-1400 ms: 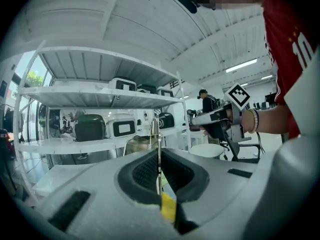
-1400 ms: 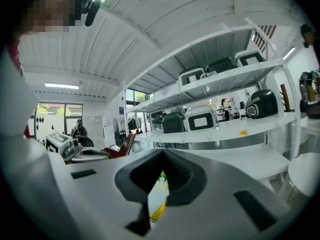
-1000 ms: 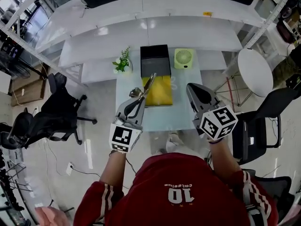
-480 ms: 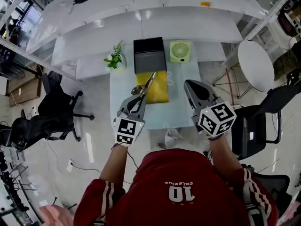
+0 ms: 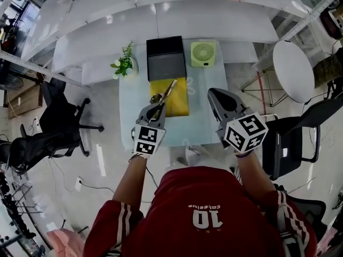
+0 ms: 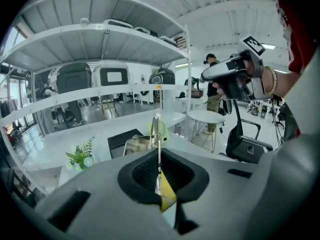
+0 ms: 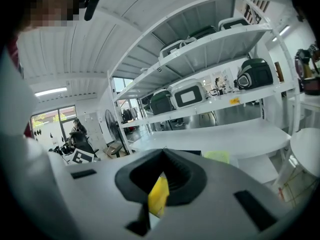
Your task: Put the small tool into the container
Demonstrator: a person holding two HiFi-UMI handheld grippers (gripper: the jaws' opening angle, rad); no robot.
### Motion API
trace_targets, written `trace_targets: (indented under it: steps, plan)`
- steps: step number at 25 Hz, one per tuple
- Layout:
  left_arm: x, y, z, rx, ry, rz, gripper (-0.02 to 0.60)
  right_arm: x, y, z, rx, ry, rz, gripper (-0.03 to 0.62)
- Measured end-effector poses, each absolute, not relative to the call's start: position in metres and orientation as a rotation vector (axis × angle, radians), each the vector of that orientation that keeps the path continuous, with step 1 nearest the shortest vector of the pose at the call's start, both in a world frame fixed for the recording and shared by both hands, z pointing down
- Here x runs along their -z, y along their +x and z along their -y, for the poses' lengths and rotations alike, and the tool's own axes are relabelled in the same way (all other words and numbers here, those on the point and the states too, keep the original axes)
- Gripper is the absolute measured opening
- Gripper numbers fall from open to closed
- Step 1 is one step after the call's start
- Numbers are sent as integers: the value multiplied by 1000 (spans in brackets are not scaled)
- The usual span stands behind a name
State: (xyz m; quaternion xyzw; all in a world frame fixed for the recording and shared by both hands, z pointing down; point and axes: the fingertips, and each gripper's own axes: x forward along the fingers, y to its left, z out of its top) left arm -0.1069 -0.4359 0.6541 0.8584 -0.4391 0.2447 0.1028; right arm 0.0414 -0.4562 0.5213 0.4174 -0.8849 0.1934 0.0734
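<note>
My left gripper [image 5: 155, 107] is shut on a slim metal tool [image 5: 165, 92]. The tool sticks forward and up over the yellow mat [image 5: 176, 107], and its tip is close to the near edge of the black open container [image 5: 166, 58]. In the left gripper view the tool [image 6: 157, 143] stands thin and upright between the closed jaws, with the container [image 6: 121, 138] behind it. My right gripper [image 5: 216, 97] hovers over the table's right side, shut and empty. Its own view shows only a sliver of the yellow mat [image 7: 159, 196] past the jaws.
The small glass table [image 5: 199, 127] also carries a green fan [image 5: 203, 53] and a potted plant [image 5: 124, 63]. Office chairs stand at the left [image 5: 60, 114] and at the right [image 5: 292, 143]. A round white table [image 5: 293, 71] is at the right, and long white shelves [image 5: 161, 20] lie behind.
Both grippers have drawn slightly closer over the table as the head view shifted. The left gripper still holds the tool, which points at the container. The right gripper stays shut.
</note>
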Motion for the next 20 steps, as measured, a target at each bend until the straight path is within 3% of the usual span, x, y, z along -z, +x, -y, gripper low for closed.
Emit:
trace_targets:
  steps: [20]
  plan:
    - [-760, -105, 474, -881, 2344, 1262, 8, -635, 29, 499, -779, 1168, 2564, 6]
